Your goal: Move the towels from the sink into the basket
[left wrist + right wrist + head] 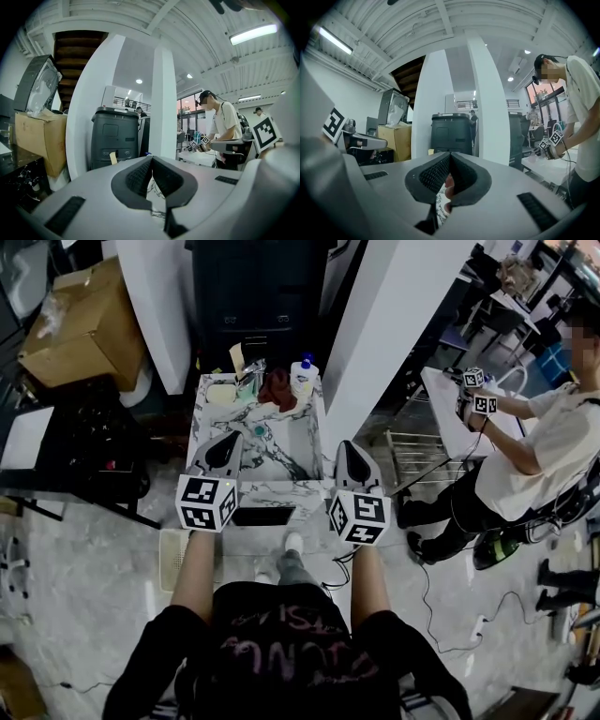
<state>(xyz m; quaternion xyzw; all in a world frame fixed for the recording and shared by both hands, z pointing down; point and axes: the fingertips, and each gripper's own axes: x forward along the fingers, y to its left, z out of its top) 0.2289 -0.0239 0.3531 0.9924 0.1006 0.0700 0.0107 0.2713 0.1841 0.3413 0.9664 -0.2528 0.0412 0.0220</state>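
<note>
A marble-patterned sink unit [208,413] stands in front of me in the head view. A dark red towel [278,388] lies bunched at its back rim, beside a white bottle [302,377]. My left gripper [228,440] hovers over the sink's near left side, shut with nothing in it; its pads [140,176] meet at the tips. My right gripper [348,447] hangs at the sink's near right corner, also shut and holding nothing [450,155]. A white slatted basket [172,559] sits on the floor to my left, partly hidden by my left arm.
A dark bin [262,292] and a white pillar [394,324] stand behind the sink. A cardboard box [84,329] and a black table [66,460] are at the left. Another person works at a white table [441,404] on the right. Cables cross the floor.
</note>
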